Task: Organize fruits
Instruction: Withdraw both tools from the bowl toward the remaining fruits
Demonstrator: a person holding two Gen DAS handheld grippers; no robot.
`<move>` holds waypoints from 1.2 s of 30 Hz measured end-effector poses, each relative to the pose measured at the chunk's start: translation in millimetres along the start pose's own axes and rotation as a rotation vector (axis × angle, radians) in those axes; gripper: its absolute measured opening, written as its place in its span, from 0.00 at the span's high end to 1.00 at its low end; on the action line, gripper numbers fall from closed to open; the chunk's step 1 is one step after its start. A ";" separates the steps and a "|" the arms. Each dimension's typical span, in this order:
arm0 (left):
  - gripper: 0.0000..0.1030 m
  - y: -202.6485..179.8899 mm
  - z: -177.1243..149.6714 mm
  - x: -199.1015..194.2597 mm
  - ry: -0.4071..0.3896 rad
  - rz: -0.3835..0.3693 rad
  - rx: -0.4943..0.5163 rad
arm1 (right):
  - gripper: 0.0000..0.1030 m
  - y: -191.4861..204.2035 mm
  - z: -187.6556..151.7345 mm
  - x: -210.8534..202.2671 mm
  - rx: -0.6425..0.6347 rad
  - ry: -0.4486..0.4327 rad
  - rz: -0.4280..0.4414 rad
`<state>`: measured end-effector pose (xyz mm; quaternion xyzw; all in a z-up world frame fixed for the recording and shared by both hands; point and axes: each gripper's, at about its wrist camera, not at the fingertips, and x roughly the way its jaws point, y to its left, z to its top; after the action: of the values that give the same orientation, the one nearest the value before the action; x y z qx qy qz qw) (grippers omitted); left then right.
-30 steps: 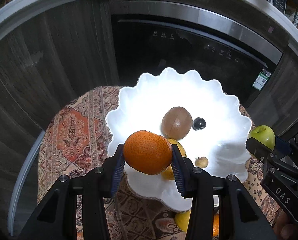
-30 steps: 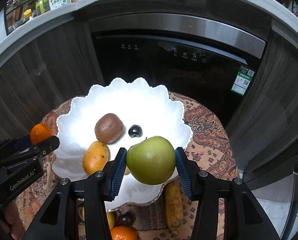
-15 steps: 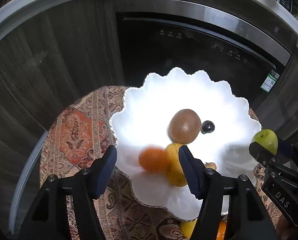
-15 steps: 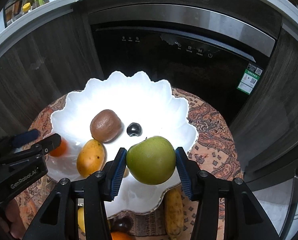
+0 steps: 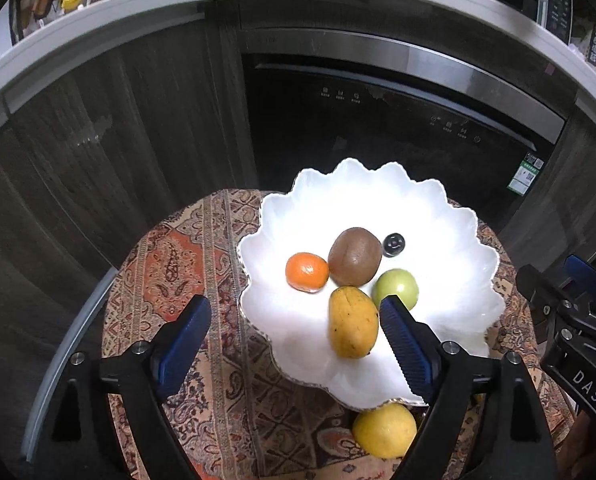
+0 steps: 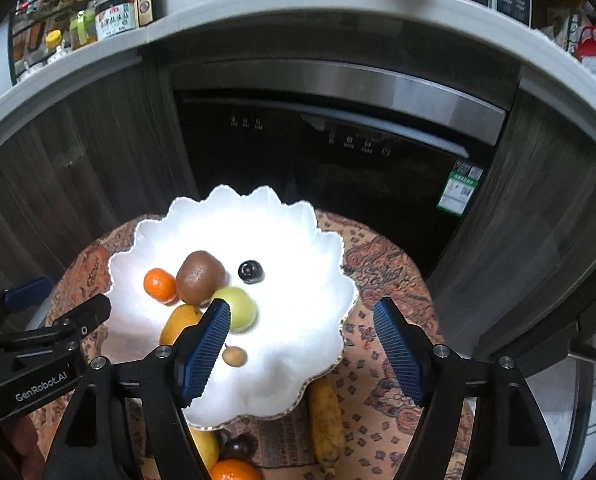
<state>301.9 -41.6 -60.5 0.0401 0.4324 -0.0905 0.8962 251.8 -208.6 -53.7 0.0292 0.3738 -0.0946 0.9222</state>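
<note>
A white scalloped bowl point(image 5: 450, 280) point(image 6: 298, 320) stands on a patterned round table. In it lie an orange tangerine point(image 5: 307, 272) point(image 6: 160, 285), a brown kiwi point(image 5: 355, 256) point(image 6: 200, 277), a green apple point(image 5: 396, 289) point(image 6: 238, 306), a yellow mango point(image 5: 353, 322) point(image 6: 178, 322), a dark grape point(image 5: 394, 244) point(image 6: 250, 271) and a small tan fruit point(image 6: 234, 356). My left gripper point(image 5: 296, 342) is open and empty above the bowl's near left rim. My right gripper point(image 6: 304, 346) is open and empty above the bowl's near right side.
On the table in front of the bowl lie a yellow lemon point(image 5: 384, 430) point(image 6: 206, 446), an orange point(image 6: 234, 470), a dark fruit point(image 6: 239, 447) and a long yellowish-brown fruit point(image 6: 326, 424). A dark oven front point(image 5: 378, 128) and wood cabinets stand behind. Bottles point(image 6: 110, 4) line the counter.
My left gripper opened and dropped the tangerine into the bowl. My right gripper opened and dropped the green apple into the bowl. Both grippers pulled back and up.
</note>
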 end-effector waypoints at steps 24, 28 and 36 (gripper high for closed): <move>0.08 -29.9 -42.9 -57.6 -0.022 -0.022 0.008 | 0.27 -35.5 -48.8 -64.5 0.051 -0.014 -0.021; 0.08 -36.0 -50.7 -55.9 -0.021 -0.020 0.003 | 0.27 -43.0 -58.0 -62.8 0.061 -0.002 -0.026; 0.08 -42.6 -66.5 -43.2 0.004 -0.026 -0.009 | 0.27 -51.8 -75.4 -53.8 0.075 0.019 -0.027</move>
<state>216.1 -67.9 -67.9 0.0307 0.4350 -0.1001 0.8943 152.3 -241.7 -69.6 0.0595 0.3792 -0.1206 0.9155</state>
